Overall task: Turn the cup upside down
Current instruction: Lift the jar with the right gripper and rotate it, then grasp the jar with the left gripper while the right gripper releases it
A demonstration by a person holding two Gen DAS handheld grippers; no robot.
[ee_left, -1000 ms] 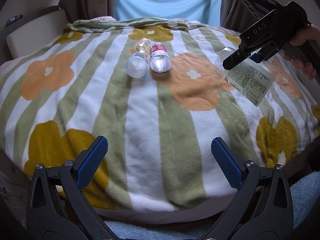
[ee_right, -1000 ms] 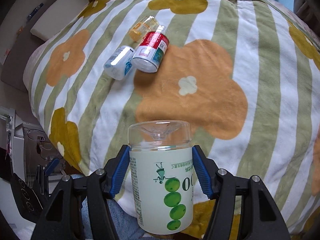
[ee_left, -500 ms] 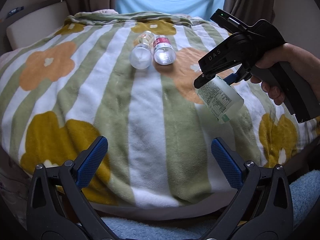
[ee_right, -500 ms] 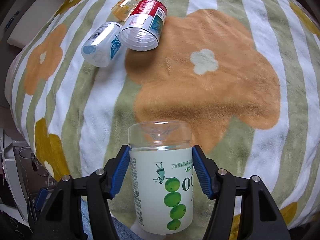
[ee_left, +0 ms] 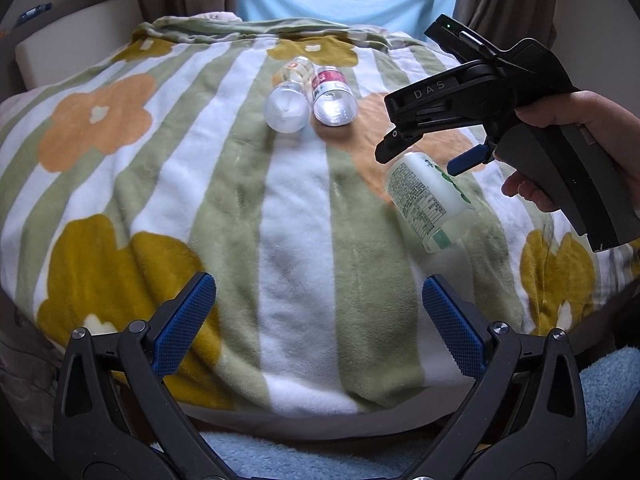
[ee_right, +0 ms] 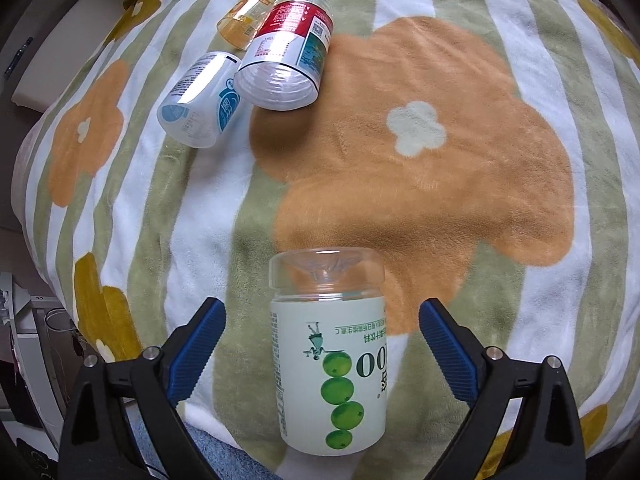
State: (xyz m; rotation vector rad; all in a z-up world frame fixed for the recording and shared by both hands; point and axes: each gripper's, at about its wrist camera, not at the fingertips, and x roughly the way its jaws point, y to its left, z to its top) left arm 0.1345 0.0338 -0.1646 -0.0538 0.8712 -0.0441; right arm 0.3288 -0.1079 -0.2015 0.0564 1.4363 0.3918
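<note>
The cup is a clear plastic cup with a pale green label printed with green fruit. It sits between the fingers of my right gripper, whose jaws stand apart from its sides. In the left wrist view the cup is tilted, its clear base pointing down and right toward the blanket, just under my right gripper. My left gripper is open and empty, low over the blanket's near edge.
A flowered, striped blanket covers the surface. Three other clear cups lie on their sides at the far middle: a blue-label one, a red-label one and an orange-label one. A blue towel lies at the near edge.
My right gripper's jaws have opened off the cup's sides. The gripper and cup moved lower, nearer the blanket. My left gripper has not moved.
</note>
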